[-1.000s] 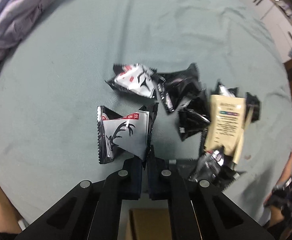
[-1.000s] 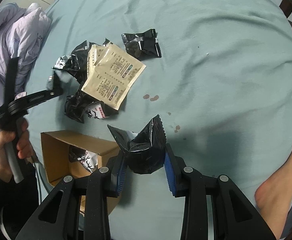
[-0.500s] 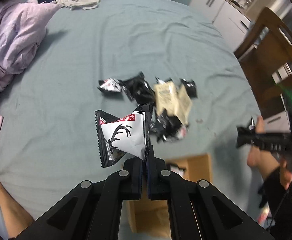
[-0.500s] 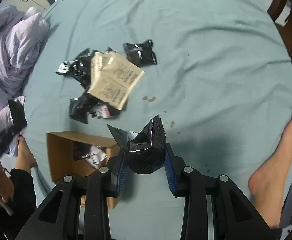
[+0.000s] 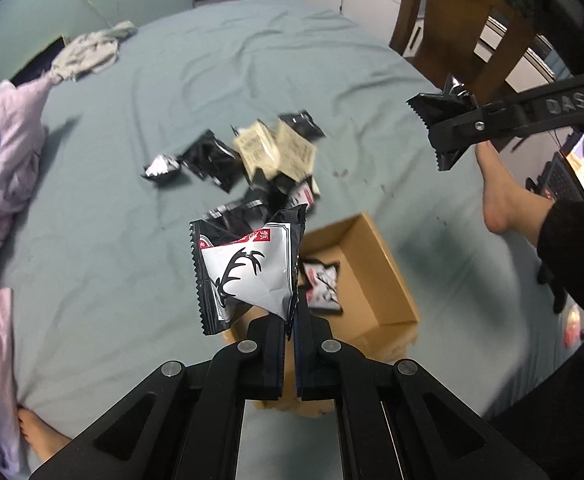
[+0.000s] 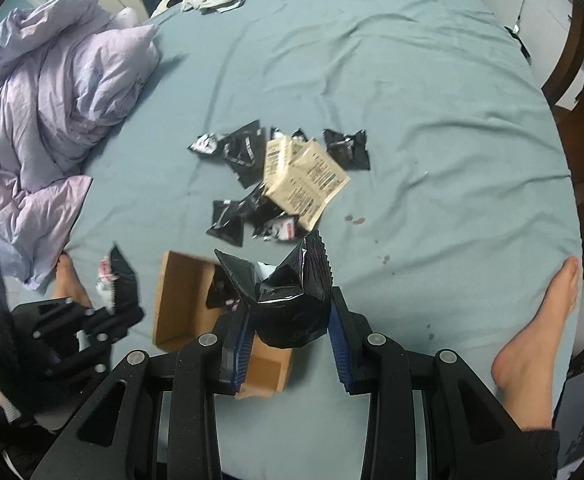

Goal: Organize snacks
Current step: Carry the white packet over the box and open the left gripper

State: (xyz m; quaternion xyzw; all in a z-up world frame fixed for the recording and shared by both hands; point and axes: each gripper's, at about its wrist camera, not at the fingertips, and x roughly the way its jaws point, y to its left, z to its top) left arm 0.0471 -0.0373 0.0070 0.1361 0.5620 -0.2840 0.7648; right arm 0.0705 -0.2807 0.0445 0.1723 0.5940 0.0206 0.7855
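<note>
The teal bedsheet [image 6: 431,80] lies open on the far and right sides, with a lilac duvet [image 6: 48,112] heaped at the left edge and a bare foot [image 6: 539,320] at the near right. A cardboard box [image 5: 375,268] sits near, just this side of the loose pile of snack packets [image 6: 276,176], one packet already inside it. The left gripper [image 5: 290,322] pinches the corner of a silver-and-black antler-print packet [image 5: 248,276], jaws nearly together, above the box. The right gripper [image 6: 288,332] clamps a crumpled black packet [image 6: 292,300] between its blue pads, jaws partly apart.
</note>
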